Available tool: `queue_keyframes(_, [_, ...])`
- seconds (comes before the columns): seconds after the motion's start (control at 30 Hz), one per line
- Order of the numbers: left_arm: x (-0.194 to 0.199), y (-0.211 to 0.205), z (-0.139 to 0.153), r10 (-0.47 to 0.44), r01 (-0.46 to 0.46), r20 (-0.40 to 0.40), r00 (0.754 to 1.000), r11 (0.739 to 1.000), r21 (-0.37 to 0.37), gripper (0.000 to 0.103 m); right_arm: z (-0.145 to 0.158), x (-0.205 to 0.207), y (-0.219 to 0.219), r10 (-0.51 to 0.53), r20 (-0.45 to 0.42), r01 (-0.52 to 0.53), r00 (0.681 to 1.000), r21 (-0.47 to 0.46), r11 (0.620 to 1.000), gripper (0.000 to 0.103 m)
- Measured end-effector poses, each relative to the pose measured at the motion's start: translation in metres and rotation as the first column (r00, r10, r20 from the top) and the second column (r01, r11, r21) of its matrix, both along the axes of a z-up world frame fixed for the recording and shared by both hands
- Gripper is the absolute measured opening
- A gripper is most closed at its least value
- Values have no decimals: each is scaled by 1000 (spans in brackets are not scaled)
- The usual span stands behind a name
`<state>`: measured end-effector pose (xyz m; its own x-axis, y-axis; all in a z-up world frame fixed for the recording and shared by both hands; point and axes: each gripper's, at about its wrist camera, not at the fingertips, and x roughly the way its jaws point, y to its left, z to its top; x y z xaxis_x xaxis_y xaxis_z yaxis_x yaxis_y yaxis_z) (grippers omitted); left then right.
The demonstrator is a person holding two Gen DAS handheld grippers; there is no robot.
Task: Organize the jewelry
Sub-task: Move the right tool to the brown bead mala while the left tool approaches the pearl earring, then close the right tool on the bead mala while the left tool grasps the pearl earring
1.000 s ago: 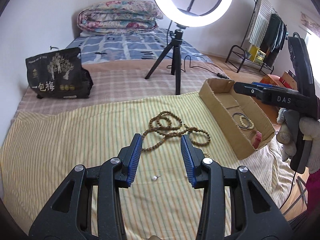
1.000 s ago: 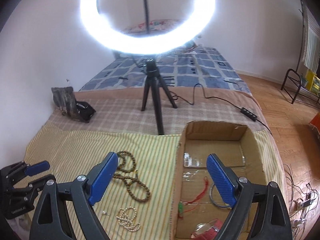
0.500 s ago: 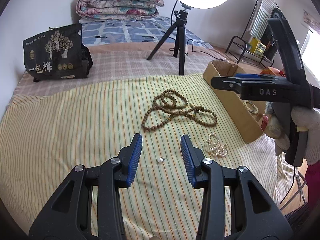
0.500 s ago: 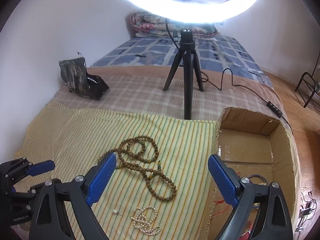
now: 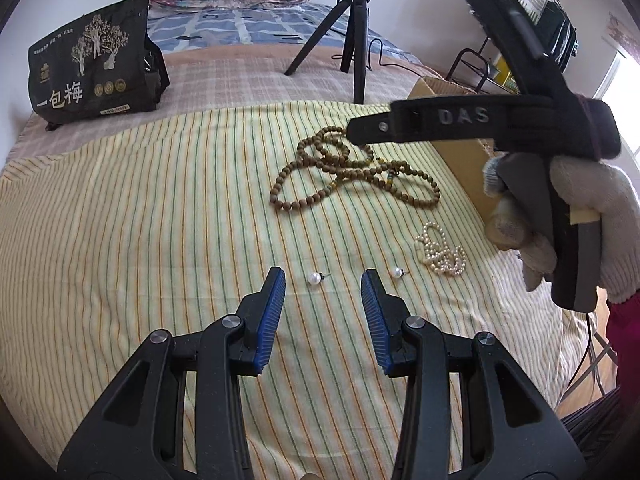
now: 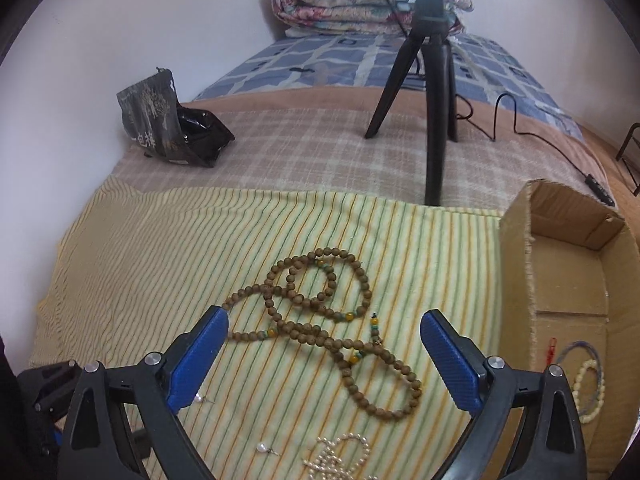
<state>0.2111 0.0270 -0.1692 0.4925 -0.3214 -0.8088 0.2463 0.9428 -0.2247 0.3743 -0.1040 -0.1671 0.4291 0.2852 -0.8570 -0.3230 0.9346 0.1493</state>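
Over striped cloth (image 5: 160, 240), both claws gape: left claw (image 5: 323, 280) near pearl stud (image 5: 314, 278), right claw (image 6: 322, 322) widening above wooden beads (image 6: 320, 320).

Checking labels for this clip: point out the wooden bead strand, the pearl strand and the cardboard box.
Bead strand (image 6: 320, 336), right wrist view, where its loops cross.
Pearl strand (image 5: 442, 250), left wrist view, middle of the heap.
Box (image 6: 516, 264), right wrist view, near wall.

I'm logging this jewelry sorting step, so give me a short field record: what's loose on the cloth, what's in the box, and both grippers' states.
surface: yellow striped cloth
loose on cloth: wooden bead necklace; pearl strand; two pearl stud earrings
cardboard box: holds bracelets, beside the cloth
left hand-held gripper: open, empty, one earring just ahead
right hand-held gripper: jaws opening, empty, above the wooden beads
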Motion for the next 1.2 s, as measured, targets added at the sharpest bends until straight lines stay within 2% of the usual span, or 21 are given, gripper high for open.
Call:
queue_keyframes(0.47, [6,-8,-21,-28,29,-32,999,999,19,40,-41,24,7,-44,-155,50,987,36,998,98])
queue_keyframes(0.53, [8,-8,-22,-26,26,-34,999,999,19,39,-44,25,8,-45,-164,52,985,40,998,98])
queue_keyframes(0.6, [10,-8,-25,-22,23,-42,999,1000,15,29,-46,26,10,-50,-164,58,985,45,997,98])
queue_keyframes(0.73, [14,-7,-28,-14,15,-47,999,1000,13,28,-49,28,10,-45,-174,58,984,68,996,102])
queue_keyframes(0.9, [16,-8,-30,-13,14,-43,999,1000,23,28,-55,28,22,-31,-135,28,990,-25,999,101])
queue_keyframes(1.0, [16,-10,-32,-23,25,-38,999,999,38,28,-58,25,29,-18,-94,8,995,-108,994,94])
queue_keyframes(1.1, [16,-12,-34,-28,30,-30,999,998,61,28,-58,24,32,-9,-65,0,998,-134,991,86])
queue_keyframes(1.17, [15,-13,-35,-31,32,-23,999,997,70,28,-56,23,31,-7,-49,0,999,-138,990,71])
queue_keyframes(1.2, [15,-13,-35,-32,34,-22,999,997,72,27,-56,23,30,-9,-43,3,999,-140,990,68])
